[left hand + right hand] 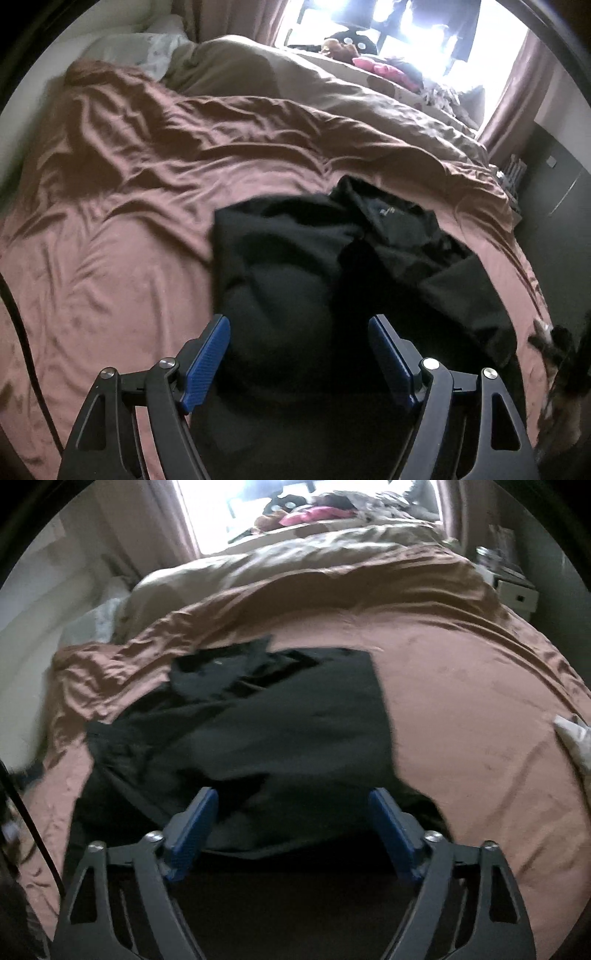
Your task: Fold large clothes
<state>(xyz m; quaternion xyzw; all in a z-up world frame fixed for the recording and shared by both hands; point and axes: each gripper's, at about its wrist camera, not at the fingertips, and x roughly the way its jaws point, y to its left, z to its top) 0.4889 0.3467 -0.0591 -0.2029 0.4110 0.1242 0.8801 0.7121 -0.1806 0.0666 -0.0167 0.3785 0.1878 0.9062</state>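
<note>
A large black garment [314, 258] lies crumpled on the brown bed sheet [110, 240], near the bed's front edge. It also shows in the right wrist view [277, 720], partly folded with a straight edge on its right. My left gripper [299, 325] is open, its blue pads [210, 354] wide apart just above the garment's near end. My right gripper [293, 797] is open too, hovering over the garment's near edge, holding nothing.
A beige duvet [295, 85] is bunched at the far side of the bed. Pillows [140, 48] lie far left. Pink and dark items [380, 66] sit by the bright window. A dresser [517, 590] stands right. A white cloth [572, 734] lies at the bed's right edge.
</note>
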